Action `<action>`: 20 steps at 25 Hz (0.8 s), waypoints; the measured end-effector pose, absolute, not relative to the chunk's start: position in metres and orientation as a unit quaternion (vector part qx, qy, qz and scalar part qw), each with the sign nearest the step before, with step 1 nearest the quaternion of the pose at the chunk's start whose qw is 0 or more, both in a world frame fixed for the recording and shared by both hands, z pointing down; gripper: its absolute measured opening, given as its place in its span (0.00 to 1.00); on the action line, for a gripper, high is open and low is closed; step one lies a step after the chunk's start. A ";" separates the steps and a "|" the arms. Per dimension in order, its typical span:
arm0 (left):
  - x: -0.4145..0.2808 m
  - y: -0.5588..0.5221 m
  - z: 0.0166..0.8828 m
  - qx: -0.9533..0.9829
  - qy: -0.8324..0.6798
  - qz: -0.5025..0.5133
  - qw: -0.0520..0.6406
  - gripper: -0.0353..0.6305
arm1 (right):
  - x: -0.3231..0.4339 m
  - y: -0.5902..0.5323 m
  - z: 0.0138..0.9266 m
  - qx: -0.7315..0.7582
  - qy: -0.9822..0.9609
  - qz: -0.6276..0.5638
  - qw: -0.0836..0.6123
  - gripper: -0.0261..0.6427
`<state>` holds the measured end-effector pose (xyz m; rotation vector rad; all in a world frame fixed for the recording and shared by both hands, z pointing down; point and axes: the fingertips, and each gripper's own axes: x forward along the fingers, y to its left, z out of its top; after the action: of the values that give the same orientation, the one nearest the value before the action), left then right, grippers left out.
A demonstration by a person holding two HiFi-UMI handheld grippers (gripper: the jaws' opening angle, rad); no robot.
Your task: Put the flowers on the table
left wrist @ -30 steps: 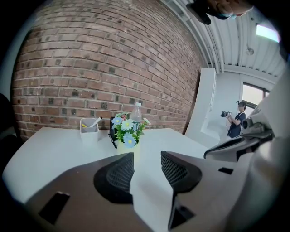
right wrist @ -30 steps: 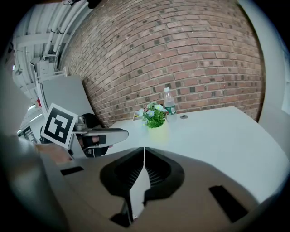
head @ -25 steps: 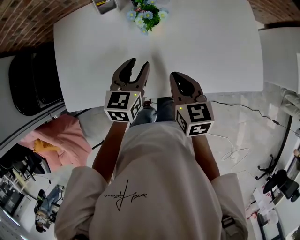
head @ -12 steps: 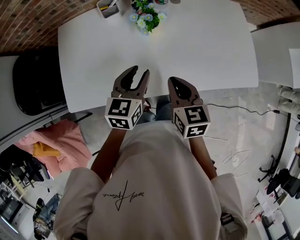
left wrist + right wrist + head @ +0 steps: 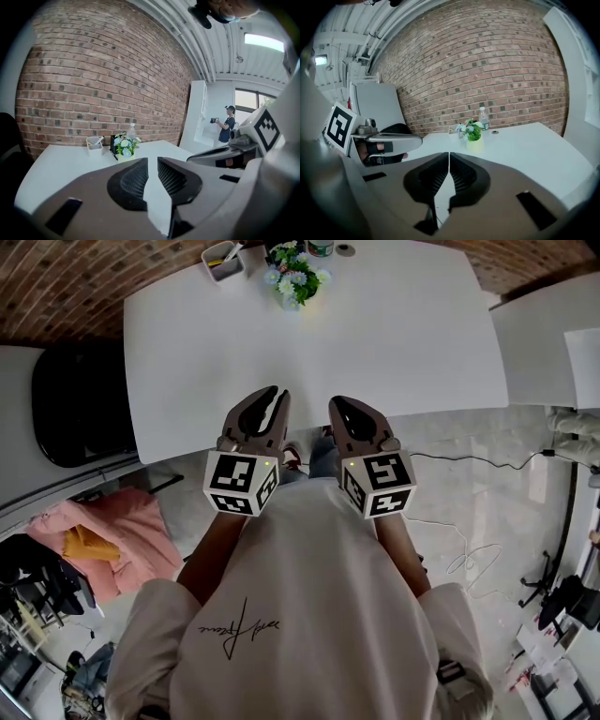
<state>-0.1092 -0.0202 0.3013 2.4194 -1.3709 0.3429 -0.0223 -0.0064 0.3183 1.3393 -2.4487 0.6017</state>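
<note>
1. The left gripper [image 5: 152, 160] is closing its jaws. A narrow gap is showing between the pads, and nothing is lying in it.
2. The right gripper [image 5: 449, 153] is holding its jaws together, with only a hairline slit between them, and is carrying nothing.
3. The flowers [image 5: 295, 277] are standing upright in a small pale pot, well ahead of both pairs of jaws. They are sitting at the far edge of the white surface [image 5: 403, 343], roughly between the two jaw lines.
4. Handling (a judgement): the pot is probably light and stiff. The blossoms and leaves are looking soft and easily crushed.
5. Grip point: the jaws should be taking the pot wall below the foliage, never the stems. Either pair would need opening wider first.
6. Obstacles: a pen holder [image 5: 223, 261] is standing just left of the flowers as the jaws face them, and a bottle [image 5: 483, 119] is standing just beyond them. Clearance there is looking tight.
7. Open room: the surface between the jaws and the flowers is lying bare, and so is the stretch to the right. Its near edge is running directly beneath the jaw tips.
</note>
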 end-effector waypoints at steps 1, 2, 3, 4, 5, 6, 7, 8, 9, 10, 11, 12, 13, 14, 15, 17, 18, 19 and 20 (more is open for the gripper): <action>-0.112 -0.017 0.300 0.850 -0.483 0.116 0.172 0.15 | -0.025 -0.003 0.316 0.463 -0.850 0.206 0.142 0.08; -0.116 -0.014 0.299 0.850 -0.484 0.113 0.176 0.15 | -0.027 0.000 0.315 0.462 -0.851 0.204 0.141 0.08; -0.119 -0.011 0.299 0.849 -0.484 0.108 0.184 0.14 | -0.029 0.003 0.314 0.462 -0.852 0.202 0.142 0.08; -0.122 -0.007 0.298 0.848 -0.484 0.103 0.193 0.14 | -0.031 0.006 0.313 0.462 -0.852 0.200 0.142 0.08; -0.125 -0.004 0.297 0.846 -0.484 0.097 0.200 0.14 | -0.032 0.009 0.312 0.462 -0.852 0.199 0.142 0.08; -0.128 -0.001 0.295 0.846 -0.484 0.094 0.204 0.14 | -0.033 0.013 0.312 0.463 -0.852 0.199 0.142 0.08; -0.131 0.002 0.294 0.845 -0.485 0.093 0.205 0.13 | -0.034 0.016 0.311 0.465 -0.851 0.199 0.141 0.08; -0.133 0.006 0.292 0.845 -0.485 0.093 0.203 0.12 | -0.034 0.019 0.311 0.466 -0.850 0.199 0.140 0.08; -0.135 0.009 0.291 0.845 -0.486 0.095 0.201 0.11 | -0.035 0.022 0.310 0.468 -0.850 0.199 0.139 0.08; -0.137 0.012 0.291 0.846 -0.486 0.097 0.198 0.10 | -0.035 0.025 0.309 0.470 -0.849 0.198 0.138 0.08; -0.139 0.015 0.291 0.846 -0.487 0.099 0.195 0.09 | -0.036 0.027 0.309 0.472 -0.848 0.197 0.137 0.08; -0.141 0.017 0.290 0.846 -0.487 0.099 0.192 0.07 | -0.037 0.029 0.308 0.473 -0.848 0.196 0.135 0.08; -0.143 0.018 0.289 0.847 -0.487 0.098 0.189 0.06 | -0.038 0.031 0.307 0.475 -0.848 0.195 0.134 0.08; -0.144 0.019 0.289 0.848 -0.486 0.095 0.188 0.06 | -0.039 0.033 0.306 0.477 -0.847 0.195 0.133 0.08; -0.146 0.019 0.288 0.849 -0.485 0.092 0.188 0.06 | -0.040 0.035 0.305 0.479 -0.846 0.194 0.131 0.08; -0.149 0.020 0.287 0.850 -0.483 0.092 0.188 0.06 | -0.041 0.039 0.304 0.481 -0.845 0.195 0.128 0.08; -0.150 0.022 0.287 0.851 -0.483 0.093 0.186 0.06 | -0.042 0.042 0.303 0.482 -0.845 0.196 0.126 0.08; -0.152 0.024 0.287 0.851 -0.482 0.094 0.185 0.06 | -0.043 0.045 0.303 0.482 -0.844 0.198 0.125 0.08; -0.153 0.026 0.286 0.851 -0.482 0.094 0.185 0.06 | -0.043 0.047 0.303 0.483 -0.844 0.198 0.125 0.08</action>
<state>-0.1527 0.0258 0.2858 2.3998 -1.3580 0.2646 -0.0428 0.0474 0.3025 1.4063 -2.4587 0.5767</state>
